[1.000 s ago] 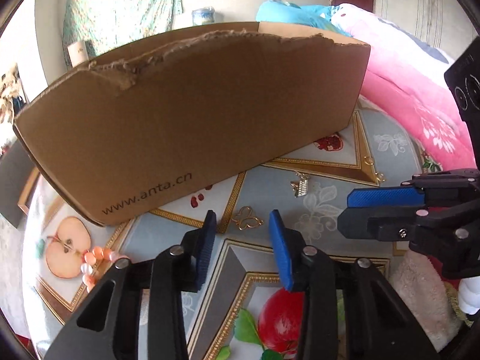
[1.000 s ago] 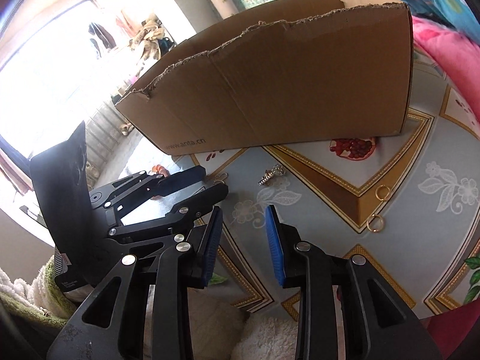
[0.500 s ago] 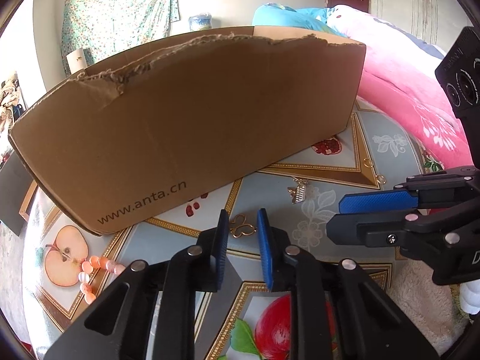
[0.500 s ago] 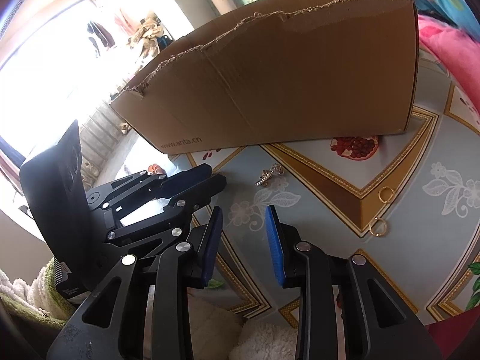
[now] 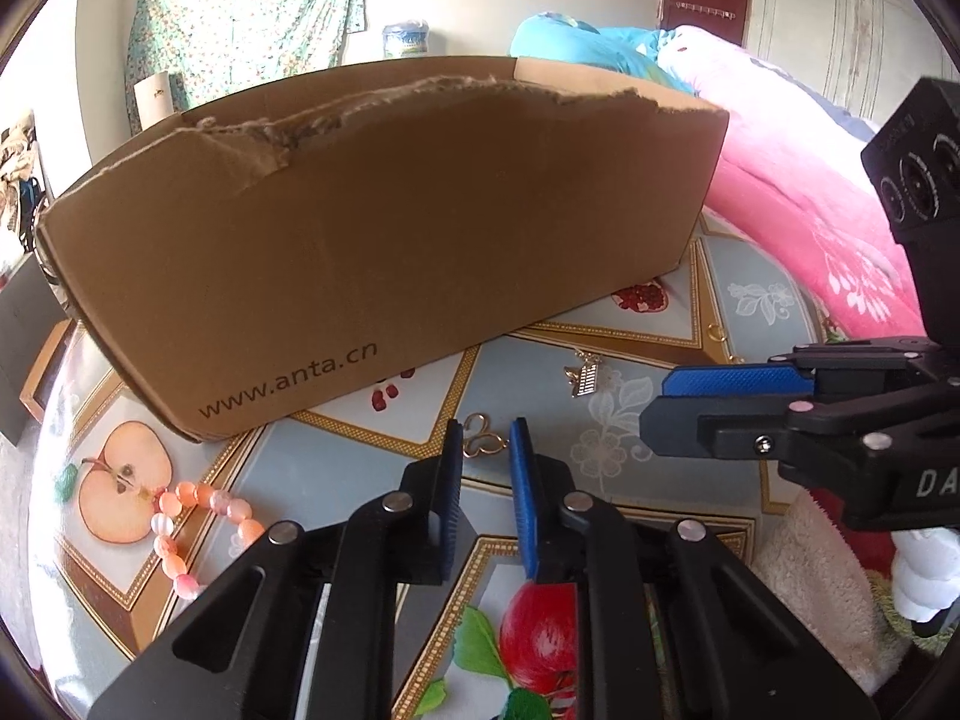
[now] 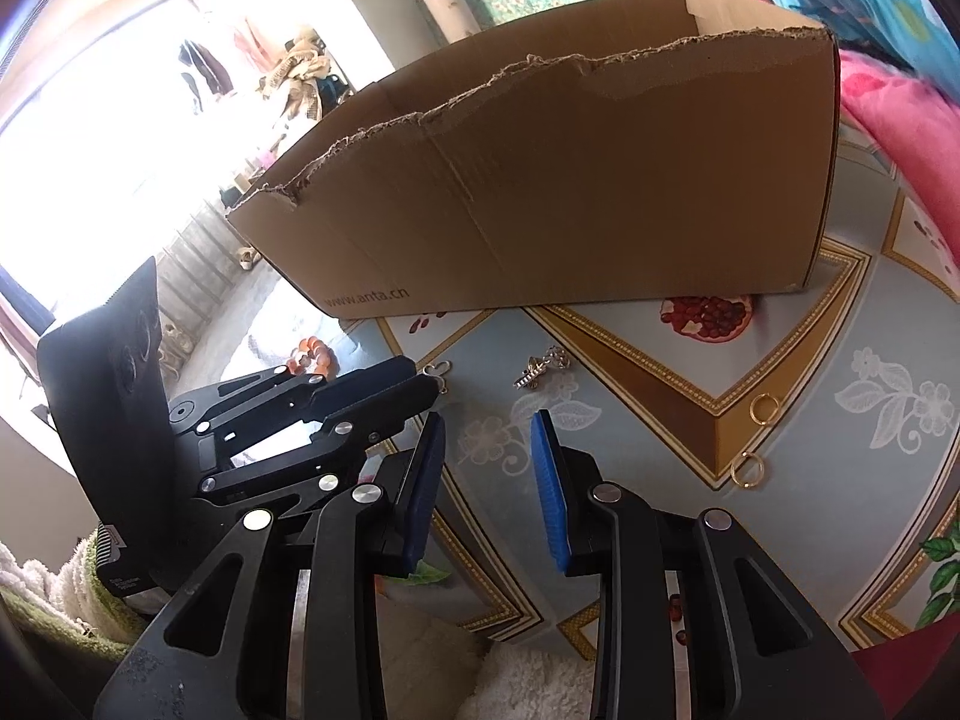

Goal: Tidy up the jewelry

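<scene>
Caught between the fingertips of the left gripper (image 5: 485, 450): a small gold charm (image 5: 480, 443), made of open wire loops like a clover or butterfly and lying flat on the bench (image 5: 630, 420). Had just been closing the jaws on it, down to a narrow gap. Not yet clamped: the left pad sat right at the charm's edge, with a sliver of cloth showing before the right pad.

Ahead of that gripper and a little to its right, near the charm but apart from it, lay a silver pendant (image 5: 585, 381) with a ribbed, blocky body on a short chain. Off to the gripper's left lay a bracelet (image 5: 180, 516) of peach and pale pink beads, curled over a printed apple half. Straight ahead, beyond the charm, stood a torn-rimmed cardboard box (image 5: 390, 240) marked www.anta.cn.

Held just to the right of the left one, the right gripper (image 6: 487, 438), parted and holding nothing, above the printed cloth. To its right lay two thin gold rings (image 6: 763, 407), near each other but apart.
</scene>
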